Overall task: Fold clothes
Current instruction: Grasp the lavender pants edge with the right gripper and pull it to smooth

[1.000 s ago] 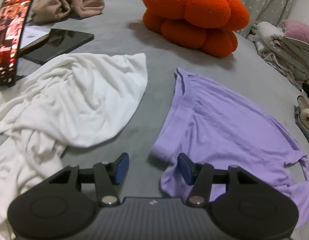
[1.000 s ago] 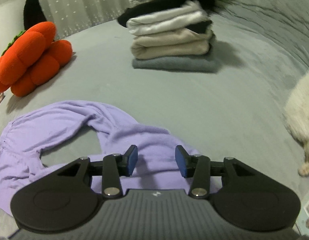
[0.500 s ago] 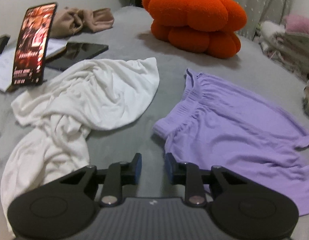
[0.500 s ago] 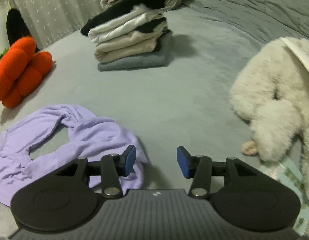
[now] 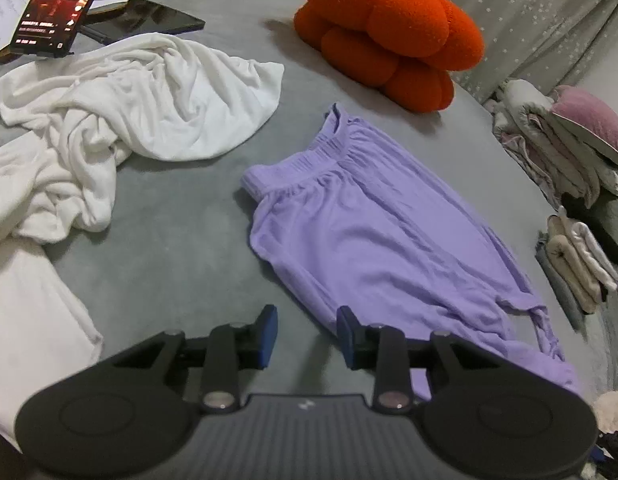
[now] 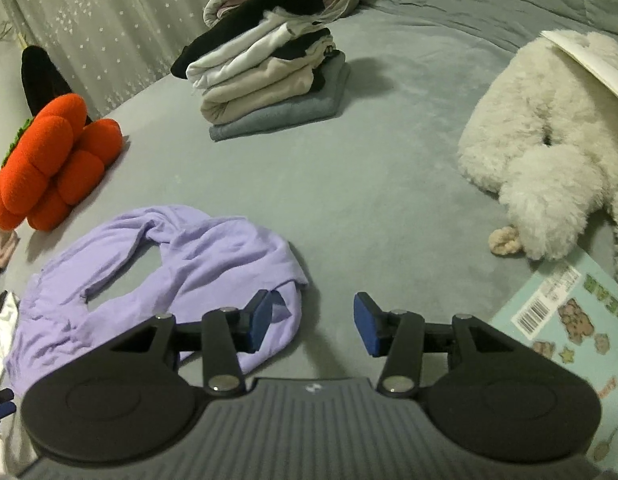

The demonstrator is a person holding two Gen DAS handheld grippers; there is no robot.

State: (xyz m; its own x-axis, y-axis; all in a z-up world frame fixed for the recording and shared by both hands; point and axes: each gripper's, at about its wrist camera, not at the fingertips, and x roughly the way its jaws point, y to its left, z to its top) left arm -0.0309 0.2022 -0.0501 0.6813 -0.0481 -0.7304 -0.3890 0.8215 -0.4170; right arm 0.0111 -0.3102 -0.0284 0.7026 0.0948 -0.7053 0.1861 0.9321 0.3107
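Note:
Purple pants (image 5: 373,232) lie spread on the grey bed, waistband toward the orange cushion; in the right wrist view their legs (image 6: 181,264) lie bunched in a loop. My left gripper (image 5: 307,336) is open and empty, just off the pants' near edge. My right gripper (image 6: 313,322) is open and empty, beside the leg ends, its left finger over the cloth. A crumpled white garment (image 5: 121,108) lies left of the pants.
An orange pumpkin cushion (image 5: 393,32) sits beyond the pants. A stack of folded clothes (image 6: 269,76) stands at the back. A phone (image 5: 61,4) and tablet (image 5: 149,20) lie far left. A white plush toy (image 6: 549,148) and a booklet (image 6: 565,320) lie right.
My left gripper narrowed, then opened again and shifted along the pants' near edge. My right gripper opened wider and drew back to the right, off the purple cloth.

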